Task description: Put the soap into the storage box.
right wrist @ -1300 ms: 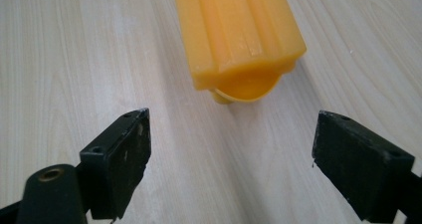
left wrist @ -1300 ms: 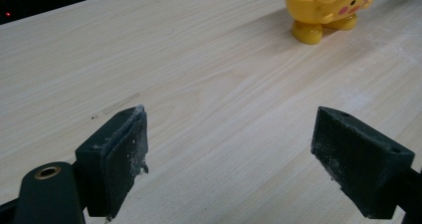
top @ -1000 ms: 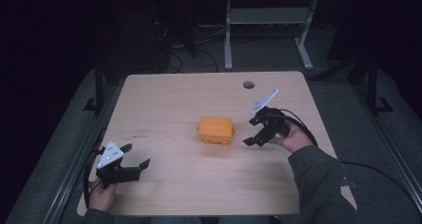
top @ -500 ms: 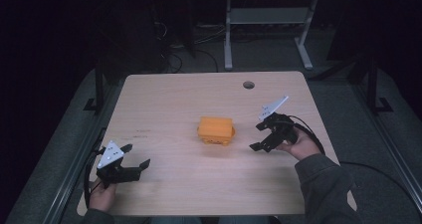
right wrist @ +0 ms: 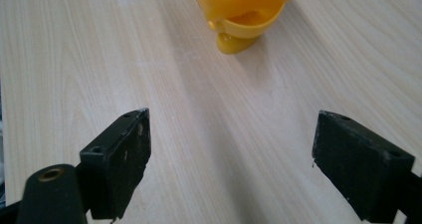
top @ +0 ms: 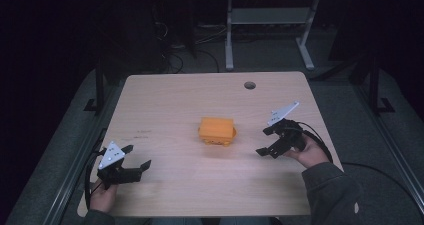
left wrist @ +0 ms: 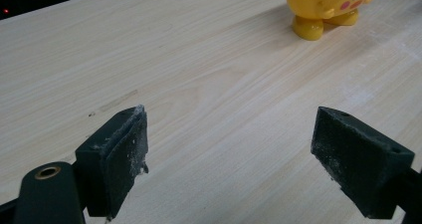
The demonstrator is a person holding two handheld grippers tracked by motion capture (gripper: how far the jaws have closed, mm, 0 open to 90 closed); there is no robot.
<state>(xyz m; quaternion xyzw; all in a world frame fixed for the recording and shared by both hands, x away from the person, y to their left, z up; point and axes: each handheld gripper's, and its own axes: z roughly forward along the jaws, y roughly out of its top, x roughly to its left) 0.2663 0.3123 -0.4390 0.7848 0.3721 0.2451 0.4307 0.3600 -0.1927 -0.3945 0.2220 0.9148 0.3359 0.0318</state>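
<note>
Both grippers spread wide and empty, left gripper (top: 134, 160) near my table (top: 165, 100) edge, right gripper (top: 265, 141) just beside the yellow toy (top: 217, 130) standing mid-table, so nothing grasped yet, whole pickup left.

A light wooden table (top: 165, 105) takes up the middle of the high view, its grain running lengthwise. Near its far edge, right of centre, sits a small round cable hole (top: 249, 85). At the upper middle of the frame a grey metal stand (top: 270, 35) rests on the dark floor, with loose cables (top: 195, 50) bunched to its left. A dark rail (top: 65, 185) runs along the lower left edge.
</note>
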